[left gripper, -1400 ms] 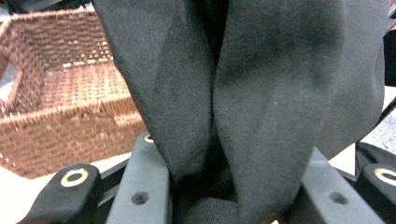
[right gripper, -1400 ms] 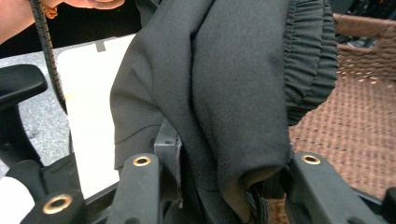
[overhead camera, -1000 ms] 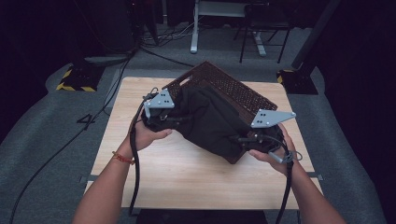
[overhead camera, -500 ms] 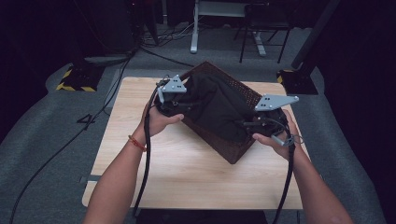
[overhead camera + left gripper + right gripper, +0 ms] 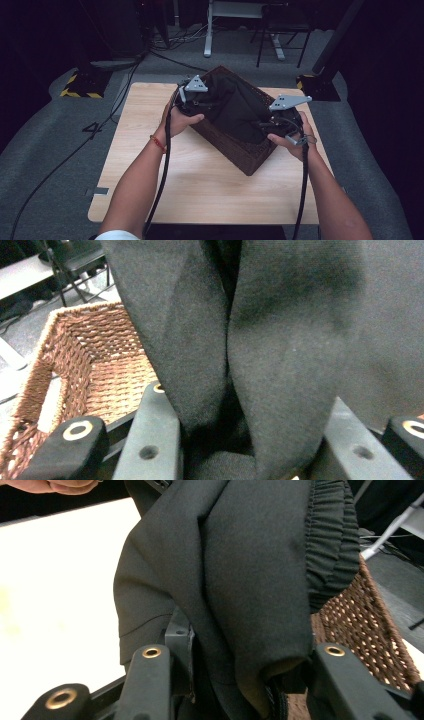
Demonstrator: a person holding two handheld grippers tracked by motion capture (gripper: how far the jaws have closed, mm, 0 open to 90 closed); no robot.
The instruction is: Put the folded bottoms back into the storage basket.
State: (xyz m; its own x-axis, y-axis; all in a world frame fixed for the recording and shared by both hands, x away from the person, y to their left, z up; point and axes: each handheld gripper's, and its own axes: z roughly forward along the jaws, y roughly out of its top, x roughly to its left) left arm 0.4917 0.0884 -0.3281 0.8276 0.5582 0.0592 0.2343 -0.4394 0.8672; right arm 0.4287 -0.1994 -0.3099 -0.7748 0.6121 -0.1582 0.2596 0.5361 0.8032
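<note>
The left gripper (image 5: 200, 102) is clamped tight on one end of the black cloth (image 5: 235, 107), and the right gripper (image 5: 267, 127) is clamped on the other end. In the left gripper view the cloth (image 5: 260, 365) is pinched between the jaws, with the basket (image 5: 95, 370) seen at the left. The cloth is held over the brown woven basket (image 5: 245, 155) in the middle of the wooden table (image 5: 200, 190). The cloth is stretched long from upper left to lower right, along the basket. If one end is let go too early, a corner could be left hanging over the rim, or the basket could be dragged sideways
</note>
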